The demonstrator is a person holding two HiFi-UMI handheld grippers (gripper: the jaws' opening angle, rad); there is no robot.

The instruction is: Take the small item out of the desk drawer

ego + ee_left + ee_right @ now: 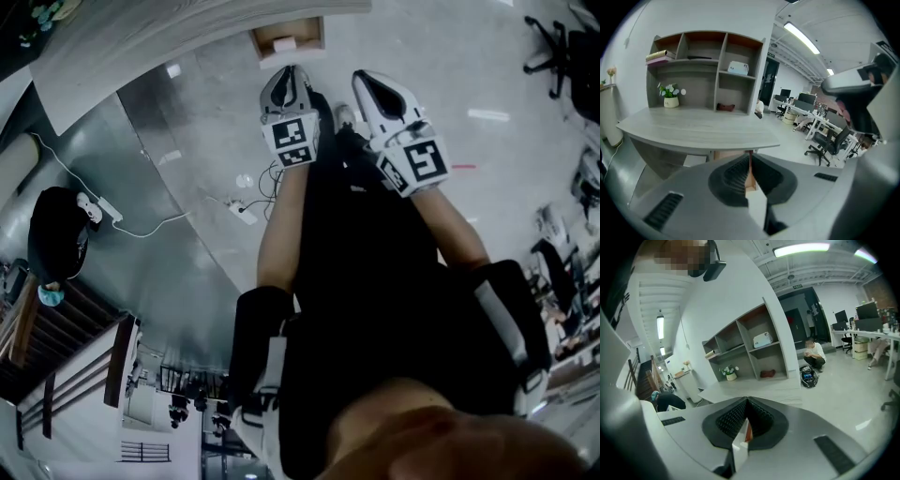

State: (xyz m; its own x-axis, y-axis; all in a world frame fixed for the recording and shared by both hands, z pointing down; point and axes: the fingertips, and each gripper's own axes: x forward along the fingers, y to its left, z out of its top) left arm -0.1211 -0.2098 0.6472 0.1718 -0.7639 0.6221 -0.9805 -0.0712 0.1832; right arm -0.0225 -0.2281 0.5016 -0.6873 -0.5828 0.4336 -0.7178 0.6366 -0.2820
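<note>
So far, little is done: the desk drawer (258, 42) stands open under the desk (141, 47), with the small item (284, 43) lying inside. My left gripper (289, 73) and right gripper (368, 82) hover short of it, jaws pressed together, empty. Reaching and grasping remain.

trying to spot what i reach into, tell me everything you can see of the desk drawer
The desk drawer is a small box of light brown wood, pulled open from under the grey desk top's curved edge. Its walls stand around a paler floor where a small pale item lies. Nothing else touches it; the left claw and right claw are both apart from it.
</note>
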